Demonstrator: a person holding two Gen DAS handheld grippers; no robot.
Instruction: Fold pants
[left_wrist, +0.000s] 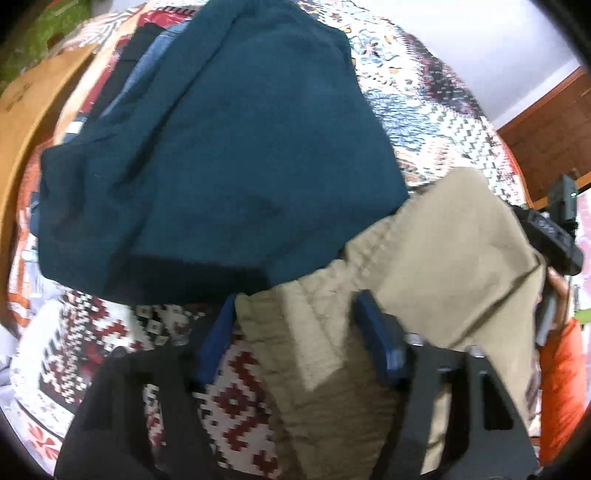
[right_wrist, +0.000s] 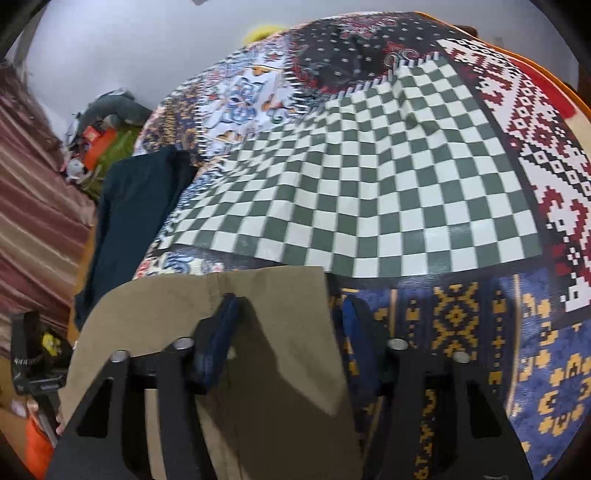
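Khaki pants (left_wrist: 443, 251) lie on a patchwork bedspread (left_wrist: 236, 406). My left gripper (left_wrist: 295, 299) points down at their gathered waistband, which runs between the two blue fingers (left_wrist: 218, 339); the jaws stand wide and I see no squeeze on the cloth. In the right wrist view the other end of the khaki pants (right_wrist: 266, 369) lies flat. My right gripper (right_wrist: 290, 299) straddles its right edge, one finger over the cloth, the other beside it over the bedspread (right_wrist: 369, 184), jaws apart. The right gripper's body (left_wrist: 554, 236) also shows at the far side of the pants.
A folded dark teal garment (left_wrist: 221, 147) tops a stack of clothes just beyond the waistband, also seen as a dark teal garment (right_wrist: 129, 221). A wooden headboard (left_wrist: 22, 110) lies left, wooden furniture (left_wrist: 546, 147) right. A striped curtain (right_wrist: 33, 221) and floor clutter (right_wrist: 99, 140) show past the bed.
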